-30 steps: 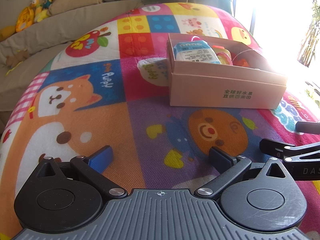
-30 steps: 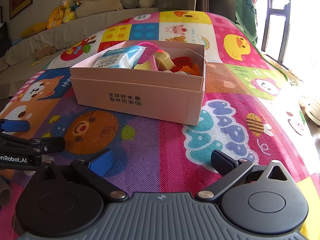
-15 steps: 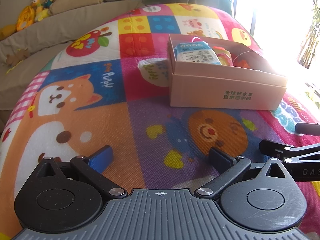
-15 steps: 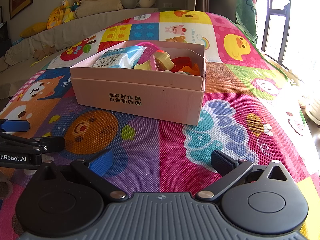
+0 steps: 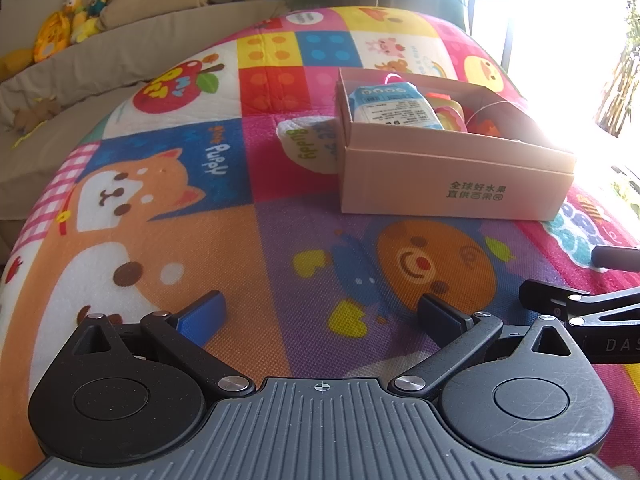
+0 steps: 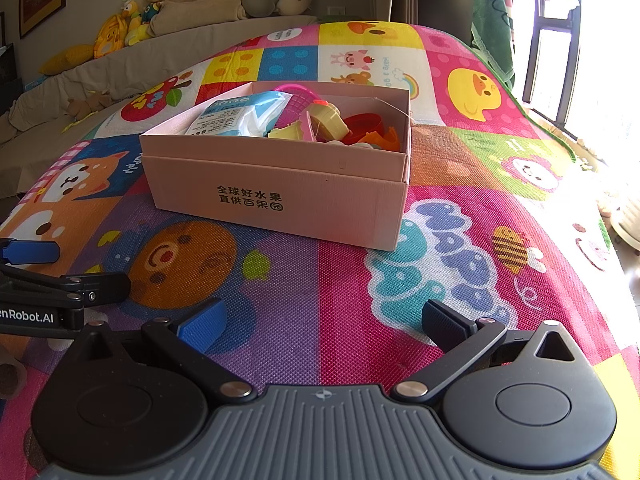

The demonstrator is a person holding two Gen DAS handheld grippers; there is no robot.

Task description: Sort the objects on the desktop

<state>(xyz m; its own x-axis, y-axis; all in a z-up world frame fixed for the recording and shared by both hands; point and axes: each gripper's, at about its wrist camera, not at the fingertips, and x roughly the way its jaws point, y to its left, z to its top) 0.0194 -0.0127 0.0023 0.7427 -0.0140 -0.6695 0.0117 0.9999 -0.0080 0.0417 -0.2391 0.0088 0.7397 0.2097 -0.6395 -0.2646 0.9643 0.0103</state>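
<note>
A: Your play mat [image 6: 344, 304] looks bare of loose items; the pink box [image 6: 280, 188] sits mid-mat, already filled with a wipes pack [image 6: 236, 116] and plastic toys [image 6: 344, 126]; I'd judge the sorting done, or nearly so.

B: So what next?

A: Look round for strays before you reach; your left gripper [image 5: 320, 314] and right gripper [image 6: 322, 322] both hang low over the mat, well short of the box, jaws spread wide, gripping nothing, touching nothing.
</note>
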